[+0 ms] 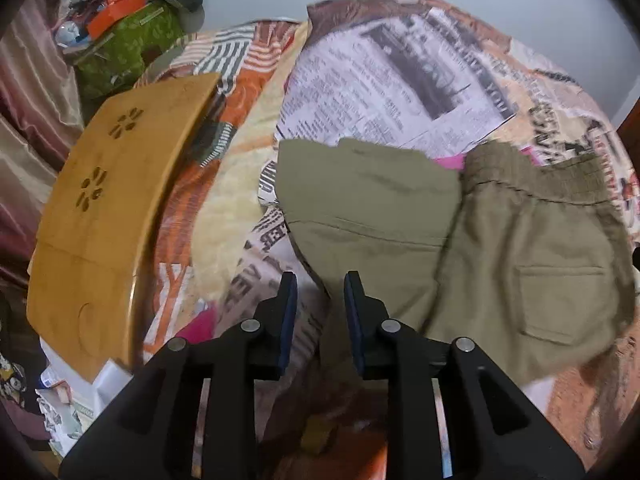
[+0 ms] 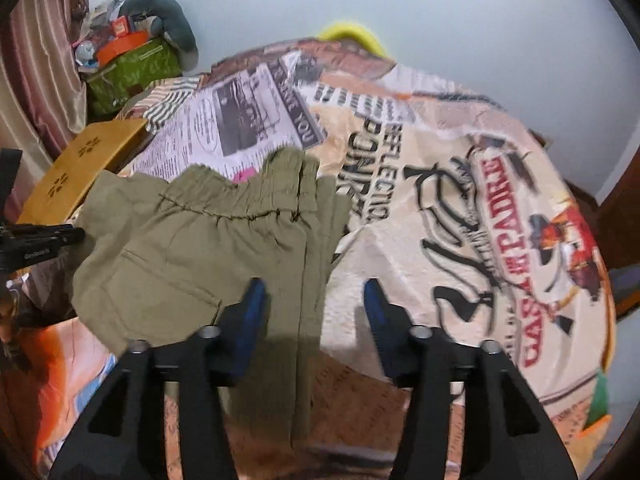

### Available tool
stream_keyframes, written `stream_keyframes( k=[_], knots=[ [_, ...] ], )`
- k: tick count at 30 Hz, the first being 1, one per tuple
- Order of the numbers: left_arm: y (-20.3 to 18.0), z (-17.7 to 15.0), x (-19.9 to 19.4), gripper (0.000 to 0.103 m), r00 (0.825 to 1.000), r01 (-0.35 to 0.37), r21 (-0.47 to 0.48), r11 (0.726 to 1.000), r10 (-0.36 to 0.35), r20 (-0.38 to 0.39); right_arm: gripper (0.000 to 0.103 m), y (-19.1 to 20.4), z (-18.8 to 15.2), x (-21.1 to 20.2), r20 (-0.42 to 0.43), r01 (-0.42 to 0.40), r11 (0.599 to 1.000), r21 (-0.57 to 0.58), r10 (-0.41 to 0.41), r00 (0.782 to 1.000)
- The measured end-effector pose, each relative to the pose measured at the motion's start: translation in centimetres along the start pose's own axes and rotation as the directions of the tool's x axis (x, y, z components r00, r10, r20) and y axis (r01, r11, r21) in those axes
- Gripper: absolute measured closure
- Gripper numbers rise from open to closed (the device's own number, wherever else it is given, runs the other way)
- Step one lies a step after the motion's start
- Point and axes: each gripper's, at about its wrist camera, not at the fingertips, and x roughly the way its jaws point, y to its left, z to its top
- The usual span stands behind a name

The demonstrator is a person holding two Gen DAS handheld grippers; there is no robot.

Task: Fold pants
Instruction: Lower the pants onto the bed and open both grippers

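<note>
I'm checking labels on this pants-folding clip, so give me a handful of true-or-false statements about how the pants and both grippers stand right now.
1. The pants are olive green. True.
2. The right gripper is clamped shut on the waistband. False: its jaws stand wide apart, gripping nothing.
3. A back pocket faces up. True.
4. The pants lie on a bare wooden floor. False: they lie on a newspaper-print blanket.
5. The left gripper is open. True.
</note>
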Motion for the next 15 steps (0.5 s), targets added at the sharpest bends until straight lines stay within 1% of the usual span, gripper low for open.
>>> stream_keyframes(
  k=[1, 2, 3, 5, 6, 8, 9, 11, 12, 13, 14, 15],
  knots=[
    [0.0, -0.3, -1.1, 0.075, 1.0, 0.01, 0.004, 1.0, -0.01, 0.014, 0.044, 0.0, 0.1, -1.0, 0.013, 0.002, 1.0, -0.002, -0.002, 1.0],
    [-0.1, -0.6, -2.3, 0.069, 0.999, 0.014, 0.012, 1.0, -0.015, 0.033, 0.044, -0.1, 0.2, -2.2, 0.029, -0.003, 1.0, -0.002, 0.003, 1.0],
    [-0.4, -1.0, -4.0, 0.063, 0.998, 0.013, 0.026, 1.0, -0.015, 0.065, 0.044, -0.1, 0.3, -3.1, 0.044, -0.008, 1.0, -0.001, 0.008, 0.999],
    [-0.7, -1.9, -7.4, 0.058, 0.991, 0.011, 0.049, 0.999, -0.018, 0.131, 0.044, 0.0, 0.5, -6.0, 0.09, -0.026, 1.0, -0.003, 0.026, 0.996],
    [-0.9, -2.4, -9.5, 0.058, 0.986, 0.021, 0.065, 0.998, -0.032, 0.165, 0.044, 0.2, 0.6, -7.2, 0.112, -0.034, 0.999, -0.005, 0.034, 0.993],
    [-1.3, -3.0, -12.5, 0.058, 0.977, 0.042, 0.081, 0.996, -0.058, 0.204, 0.044, 0.5, 0.6, -10.3, 0.163, -0.049, 0.999, -0.014, 0.05, 0.985],
    [-1.6, -3.4, -14.8, 0.058, 0.967, 0.062, 0.089, 0.994, -0.081, 0.241, 0.044, 0.8, 0.6, -12.0, 0.191, -0.058, 0.998, -0.023, 0.061, 0.98],
    [-1.9, -4.2, -18.0, 0.058, 0.95, 0.084, 0.101, 0.991, -0.111, 0.291, 0.044, 1.4, 0.4, -15.0, 0.248, -0.068, 0.997, -0.037, 0.075, 0.966],
    [-2.1, -4.9, -20.5, 0.058, 0.935, 0.098, 0.114, 0.989, -0.131, 0.331, 0.044, 1.7, 0.2, -16.3, 0.275, -0.073, 0.996, -0.042, 0.082, 0.958],
    [-2.3, -5.4, -22.0, 0.058, 0.924, 0.106, 0.126, 0.986, -0.144, 0.353, 0.044, 1.9, 0.0, -18.0, 0.309, -0.081, 0.996, -0.045, 0.091, 0.947],
    [-2.5, -6.1, -23.9, 0.058, 0.91, 0.118, 0.149, 0.982, -0.167, 0.38, 0.044, 2.2, -0.4, -19.8, 0.344, -0.088, 0.995, -0.045, 0.098, 0.934],
    [-2.8, -6.9, -26.1, 0.058, 0.89, 0.124, 0.17, 0.978, -0.186, 0.417, 0.044, 2.3, -0.7, -21.0, 0.368, -0.093, 0.995, -0.046, 0.104, 0.924]
  ],
)
